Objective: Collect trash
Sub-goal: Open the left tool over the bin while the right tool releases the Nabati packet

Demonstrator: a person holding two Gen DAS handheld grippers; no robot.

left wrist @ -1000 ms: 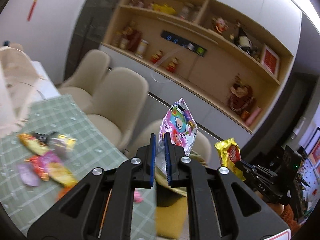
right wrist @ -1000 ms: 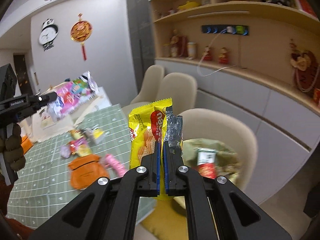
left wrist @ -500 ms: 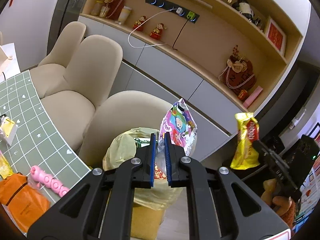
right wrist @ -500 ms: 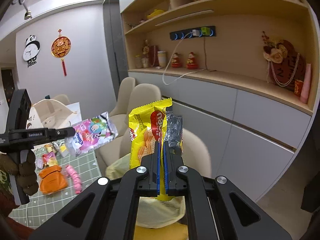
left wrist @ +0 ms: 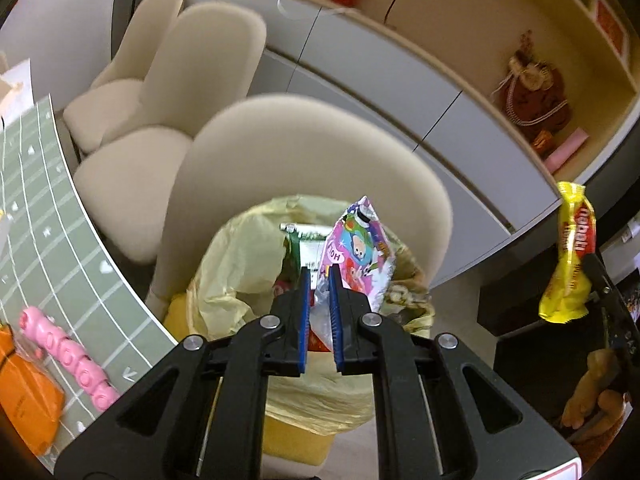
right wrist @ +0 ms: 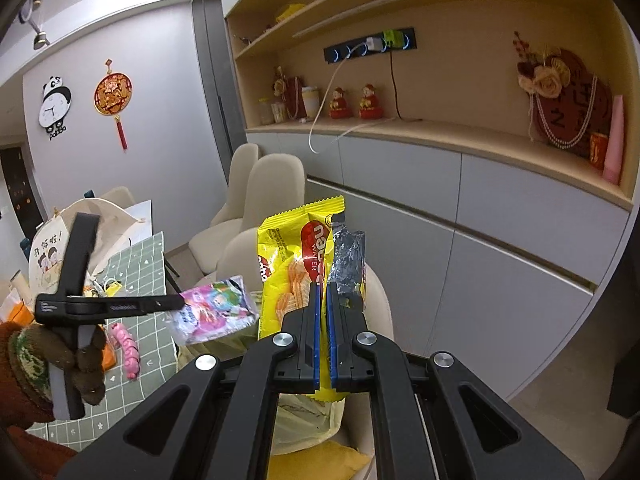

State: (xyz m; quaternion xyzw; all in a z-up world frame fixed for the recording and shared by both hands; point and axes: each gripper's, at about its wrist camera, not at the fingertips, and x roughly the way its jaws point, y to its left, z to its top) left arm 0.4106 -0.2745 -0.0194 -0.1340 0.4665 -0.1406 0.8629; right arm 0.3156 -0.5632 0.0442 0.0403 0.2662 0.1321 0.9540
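Observation:
My left gripper (left wrist: 319, 276) is shut on a pink cartoon snack bag (left wrist: 358, 252) and holds it right over a bin lined with a yellow bag (left wrist: 236, 276) that has trash inside. The pink bag also shows in the right wrist view (right wrist: 214, 310), held by the left gripper (right wrist: 178, 302). My right gripper (right wrist: 323, 286) is shut on a yellow wafer wrapper (right wrist: 298, 268) with a silver torn edge, held up beside the bin. The wrapper also shows at the right of the left wrist view (left wrist: 570, 268).
A green checked table (left wrist: 48, 232) lies left of the bin with a pink toy-like wrapper (left wrist: 64, 360) and an orange packet (left wrist: 24, 396) on it. Beige chairs (left wrist: 304, 160) stand behind the bin. Grey cabinets and shelves (right wrist: 480, 184) line the wall.
Both grippers have swung away from the table toward the bin. The left gripper now tilts down with the pink bag over the bin's opening. The right gripper has turned toward the cabinets.

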